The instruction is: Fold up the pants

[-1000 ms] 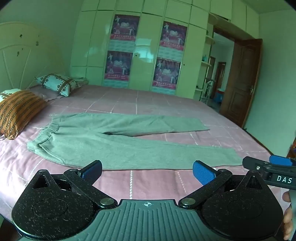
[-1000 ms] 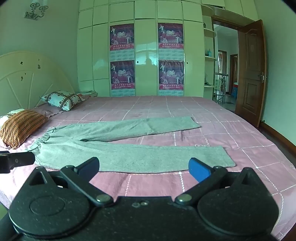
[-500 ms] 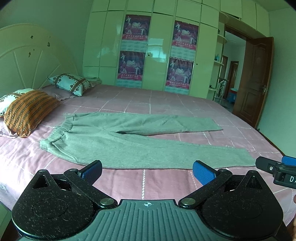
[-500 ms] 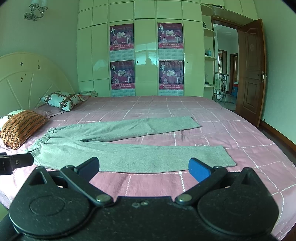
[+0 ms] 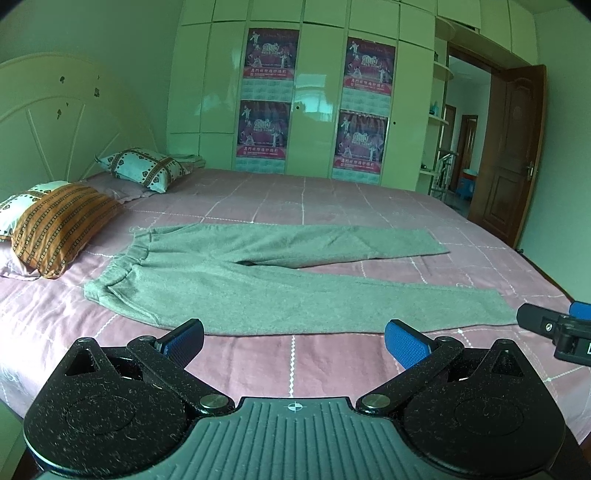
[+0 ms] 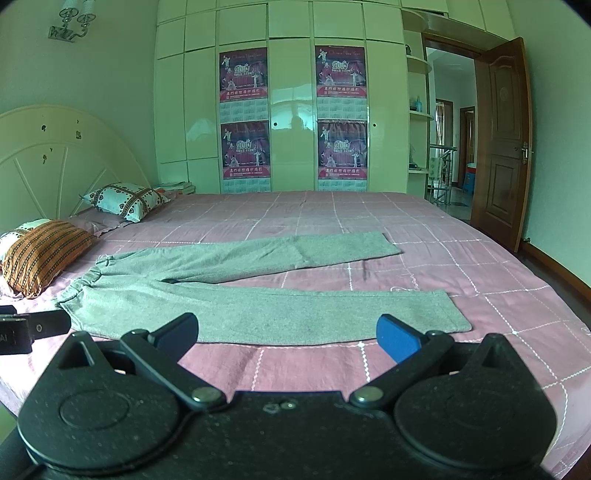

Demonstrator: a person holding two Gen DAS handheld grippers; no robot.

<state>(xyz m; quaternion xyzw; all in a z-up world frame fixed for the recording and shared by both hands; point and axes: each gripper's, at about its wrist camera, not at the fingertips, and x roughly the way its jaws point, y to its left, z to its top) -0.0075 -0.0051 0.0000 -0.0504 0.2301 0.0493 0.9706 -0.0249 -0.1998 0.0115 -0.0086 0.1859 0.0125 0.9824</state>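
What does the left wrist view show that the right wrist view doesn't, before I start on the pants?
Only the left wrist view shows the right tongs at its right edge, near the near leg's cuff. Only the right wrist view shows the wall lamp and the left tongs at its left edge, near the waistband. Both show the grey pants lying flat and unfolded on the pink bedspread, the striped pillow, and each view's own tongs open, holding nothing.

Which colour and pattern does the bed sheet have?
Pink bed sheet with a white grid of lines; clearest in the right wrist view.
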